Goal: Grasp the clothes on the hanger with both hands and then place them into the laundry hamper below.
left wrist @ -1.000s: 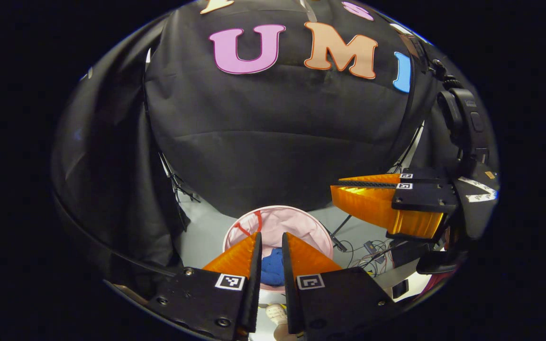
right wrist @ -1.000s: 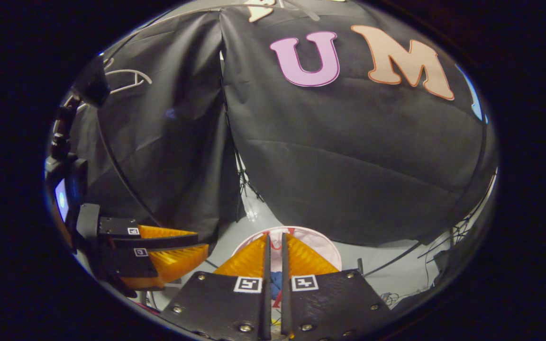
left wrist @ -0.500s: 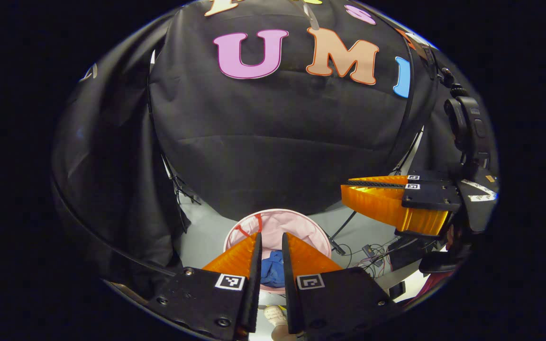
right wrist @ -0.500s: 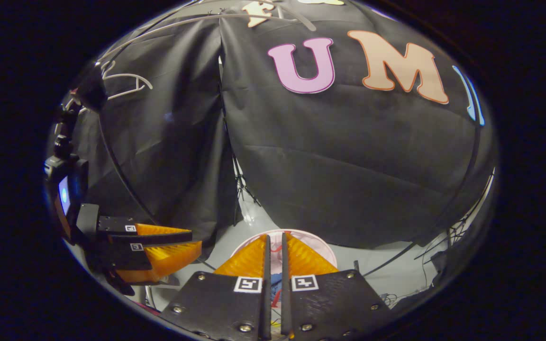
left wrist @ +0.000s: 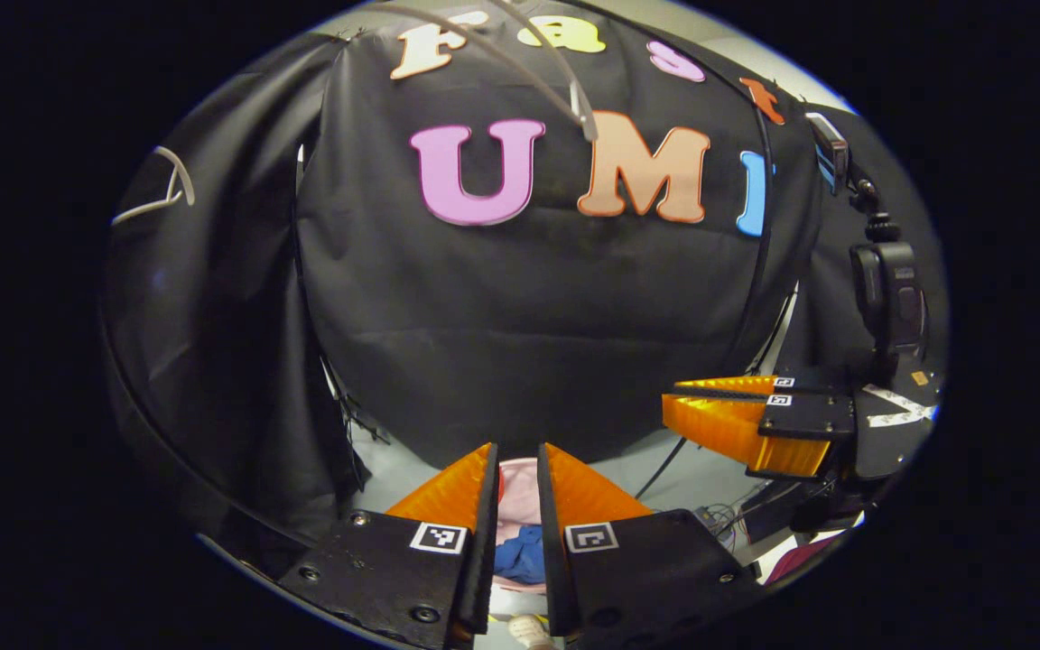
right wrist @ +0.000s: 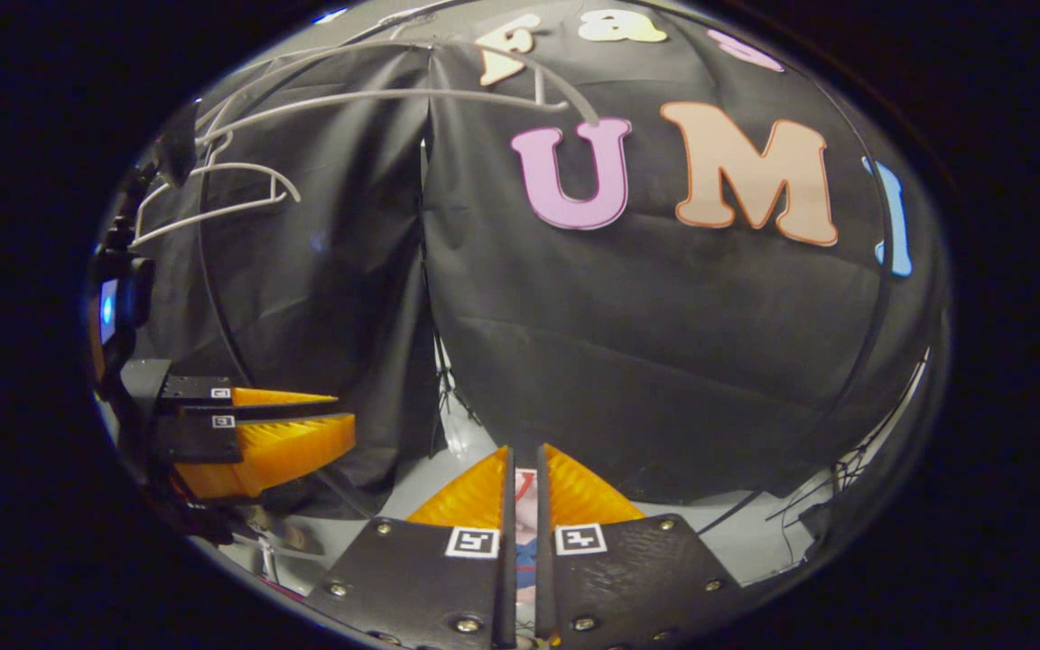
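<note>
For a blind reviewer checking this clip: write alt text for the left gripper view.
The left gripper points down at a round pink fabric laundry hamper holding a crumpled blue garment, seen through the narrow empty gap between its fingers. The right gripper hangs to the side with its fingers nearly together, and a bare pale plastic hanger hangs above before the black cloth wall.

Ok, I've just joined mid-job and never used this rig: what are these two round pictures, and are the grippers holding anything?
Each picture comes from a camera riding on a handheld gripper, looking along its two fingers. In the left gripper view, the left gripper is at the bottom, fingers nearly closed with a narrow gap, nothing between them; the right gripper shows farther off. The right gripper view shows the reverse, with the left gripper at the side. Below, between the fingers, sits a pink hamper with blue clothes inside. Bare white hangers hang above. Neither gripper holds anything.
</note>
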A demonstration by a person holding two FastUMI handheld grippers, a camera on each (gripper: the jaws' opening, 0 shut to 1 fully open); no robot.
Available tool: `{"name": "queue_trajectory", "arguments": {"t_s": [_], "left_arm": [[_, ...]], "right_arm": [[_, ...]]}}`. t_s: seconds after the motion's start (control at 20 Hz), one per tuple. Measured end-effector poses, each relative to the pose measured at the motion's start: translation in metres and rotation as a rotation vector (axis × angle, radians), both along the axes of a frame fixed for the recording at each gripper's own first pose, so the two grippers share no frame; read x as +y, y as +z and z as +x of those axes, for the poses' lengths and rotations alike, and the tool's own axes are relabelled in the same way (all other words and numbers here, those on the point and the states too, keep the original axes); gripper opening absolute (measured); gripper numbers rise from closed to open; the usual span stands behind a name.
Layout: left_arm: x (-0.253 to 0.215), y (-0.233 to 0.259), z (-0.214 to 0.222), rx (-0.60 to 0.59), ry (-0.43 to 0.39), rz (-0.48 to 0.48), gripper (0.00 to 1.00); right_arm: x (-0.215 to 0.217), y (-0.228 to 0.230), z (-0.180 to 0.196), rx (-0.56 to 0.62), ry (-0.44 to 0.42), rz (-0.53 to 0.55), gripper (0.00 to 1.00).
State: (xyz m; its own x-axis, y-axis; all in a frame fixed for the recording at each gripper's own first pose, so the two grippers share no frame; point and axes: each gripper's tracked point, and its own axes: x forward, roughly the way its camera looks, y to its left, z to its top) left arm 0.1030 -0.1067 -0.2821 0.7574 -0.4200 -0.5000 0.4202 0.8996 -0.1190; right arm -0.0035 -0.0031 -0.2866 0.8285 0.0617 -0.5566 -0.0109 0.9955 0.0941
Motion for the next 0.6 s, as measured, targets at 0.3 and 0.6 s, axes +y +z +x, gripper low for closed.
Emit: {"name": "queue_trajectory", "arguments": {"t_s": [0.3, 0.6], "left_arm": [[0.001, 0.055, 0.018, -0.158, -0.028, -0.075, 0.26], [0.011, 0.12, 0.019, -0.314, -0.036, -0.145, 0.22]], "right_arm": [[-0.02, 0.085, 0.008, -0.158, -0.041, -0.007, 0.08], [-0.025, 0.162, 0.026, -0.328, -0.071, -0.028, 0.09]]}}
